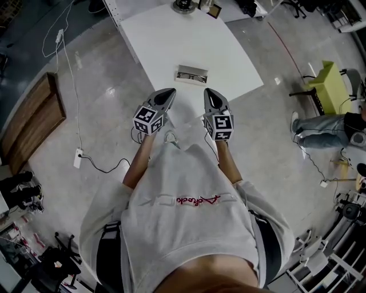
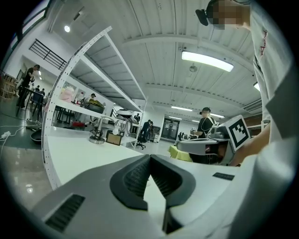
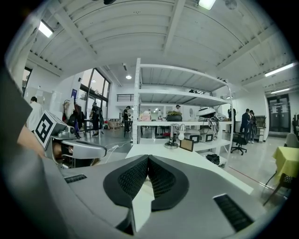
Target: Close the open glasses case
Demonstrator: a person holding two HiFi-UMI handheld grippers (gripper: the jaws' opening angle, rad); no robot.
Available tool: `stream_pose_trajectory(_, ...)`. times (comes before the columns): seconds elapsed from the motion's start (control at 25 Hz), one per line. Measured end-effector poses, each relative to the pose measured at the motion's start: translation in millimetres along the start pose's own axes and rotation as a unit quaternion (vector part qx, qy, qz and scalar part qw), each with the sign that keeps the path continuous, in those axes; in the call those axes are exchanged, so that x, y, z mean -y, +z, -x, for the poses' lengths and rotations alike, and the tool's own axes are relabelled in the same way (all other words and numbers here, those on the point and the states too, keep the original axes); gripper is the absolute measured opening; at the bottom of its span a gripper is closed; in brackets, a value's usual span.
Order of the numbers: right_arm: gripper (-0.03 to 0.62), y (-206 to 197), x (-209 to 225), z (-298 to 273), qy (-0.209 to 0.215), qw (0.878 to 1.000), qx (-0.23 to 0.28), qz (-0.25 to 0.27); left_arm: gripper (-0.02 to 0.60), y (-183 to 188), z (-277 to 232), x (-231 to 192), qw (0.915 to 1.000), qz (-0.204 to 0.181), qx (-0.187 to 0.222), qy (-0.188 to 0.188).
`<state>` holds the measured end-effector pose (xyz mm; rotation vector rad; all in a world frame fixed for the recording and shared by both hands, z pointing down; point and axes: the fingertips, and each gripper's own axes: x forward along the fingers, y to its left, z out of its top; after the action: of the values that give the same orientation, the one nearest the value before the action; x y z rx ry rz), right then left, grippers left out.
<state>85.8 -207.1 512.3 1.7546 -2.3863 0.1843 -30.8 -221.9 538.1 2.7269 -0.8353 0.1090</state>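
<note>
The open glasses case point(image 1: 191, 74) lies on the white table point(image 1: 166, 40), near its front edge, a small grey-lined box with its lid up. My left gripper point(image 1: 169, 91) is held just short of that edge, below and left of the case, jaws shut with nothing between them. To its right, my right gripper point(image 1: 208, 91) is at the same height, below and right of the case, also shut and empty. In the left gripper view the ribbed pads point(image 2: 138, 175) meet at the tip. The right gripper view shows its pads point(image 3: 161, 177) touching too. Neither gripper view shows the case.
A white shelf unit point(image 3: 180, 107) stands at the table's far end, with a round lamp base point(image 1: 184, 6) and a small frame point(image 1: 214, 10) in front of it. A wooden board point(image 1: 31, 123), a power strip point(image 1: 78, 157), a yellow-green chair point(image 1: 326, 86) and a seated person point(image 1: 323, 129) surround the table.
</note>
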Motion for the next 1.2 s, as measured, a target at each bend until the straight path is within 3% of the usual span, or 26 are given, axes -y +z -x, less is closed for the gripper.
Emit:
stream_pose_trajectory(0.28,0.025,2.4,9.3,-33.9,-0.023,1.0,0.0,-0.004,0.025,0.2,-18.5,-33.6,0.9998,0.004,-0.009,-0.019)
stream_pose_trajectory(0.68,0.025,-18.2,27.5,-33.6,-0.044,0.999,-0.023,-0.013,0.025,-9.3,-39.0,-38.0,0.9988,0.009,-0.03,-0.039)
stream_pose_trajectory(0.88,0.025,-23.9,35.5,-35.3,-0.031,0.999,-0.031,-0.017,0.025,-13.9,-45.3,-36.7,0.9988,0.016,-0.038,-0.028)
stream_pose_trajectory(1.2,0.025,-23.3,49.6,-48.3,0.014,0.999,-0.038,-0.017,0.025,-16.7,-56.3,-36.8,0.9983,0.036,-0.041,0.02)
